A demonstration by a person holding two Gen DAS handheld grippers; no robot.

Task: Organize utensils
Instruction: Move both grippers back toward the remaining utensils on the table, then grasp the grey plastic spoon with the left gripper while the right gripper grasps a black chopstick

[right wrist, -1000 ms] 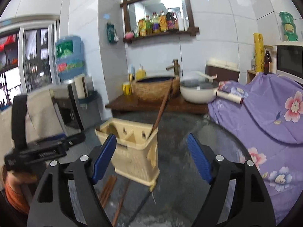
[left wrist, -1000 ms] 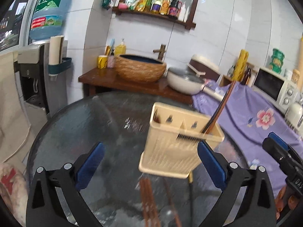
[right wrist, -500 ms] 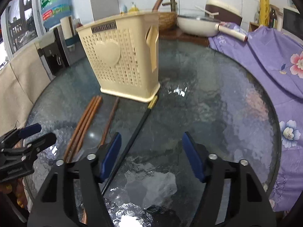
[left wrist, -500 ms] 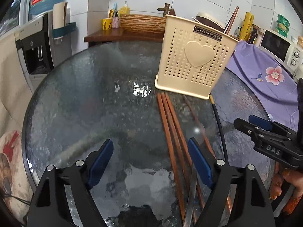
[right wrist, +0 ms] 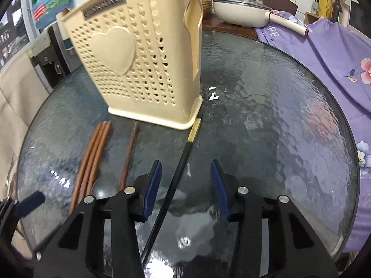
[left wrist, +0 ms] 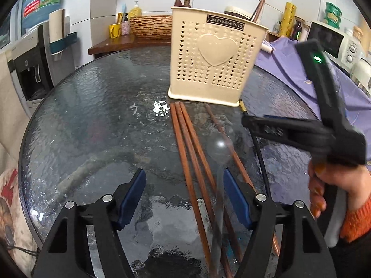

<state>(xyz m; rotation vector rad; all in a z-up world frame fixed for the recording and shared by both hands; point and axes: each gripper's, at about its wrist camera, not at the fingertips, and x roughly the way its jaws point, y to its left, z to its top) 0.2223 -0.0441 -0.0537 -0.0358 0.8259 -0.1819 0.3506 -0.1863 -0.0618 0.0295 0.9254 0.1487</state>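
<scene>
You are working over a glossy, rippled glass table. The cream holder looks like matt perforated plastic. The brown chopsticks look like smooth wood; the black chopstick is glossy with a gold metallic tip. The purple cloth is soft printed fabric.

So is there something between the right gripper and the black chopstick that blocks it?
Nothing visible does. The black chopstick lies flat on the glass table and runs between the fingers of the open right gripper. The cream holder stands farther away, at the chopstick's gold tip.
</scene>
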